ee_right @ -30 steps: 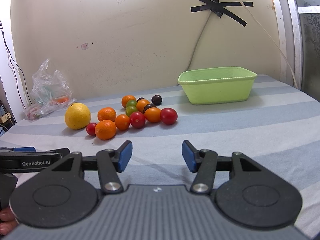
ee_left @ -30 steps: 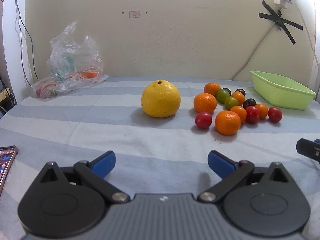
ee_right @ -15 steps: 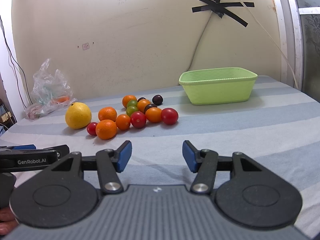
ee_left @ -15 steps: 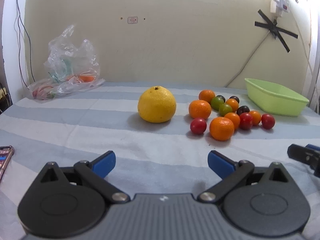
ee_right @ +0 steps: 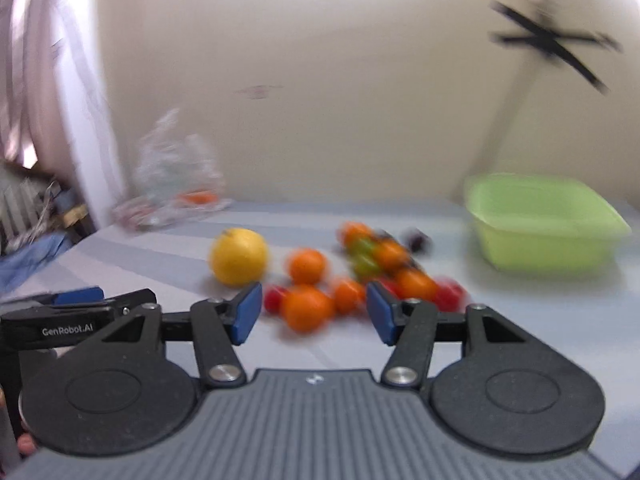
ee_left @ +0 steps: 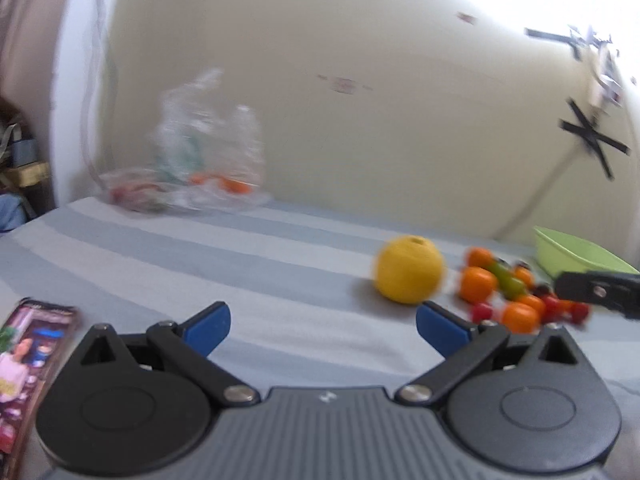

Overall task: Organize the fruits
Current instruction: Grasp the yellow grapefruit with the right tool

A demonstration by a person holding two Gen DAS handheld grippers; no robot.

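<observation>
Both tools stood spread apart and held nothing: the left tool (ee_left: 322, 326) over bare striped worktop (ee_left: 248, 264), the right tool (ee_right: 314, 312) just before the blurred small fruits (ee_right: 308, 306). The yellow citrus (ee_right: 239, 256) lay at ten o'clock, the green basin (ee_right: 544, 226) at two o'clock.

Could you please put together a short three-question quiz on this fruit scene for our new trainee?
1. True or false: the green bin already holds the large yellow citrus.
2. Which gripper has the nearest orange mandarin showing between its open fingers? A) left gripper B) right gripper
3. Fill in: the clear plastic bag lies on the striped cloth against the ____.

Key: 1. False; the citrus rests on the cloth, left of the small fruits. 2. B. 3. wall.
</observation>
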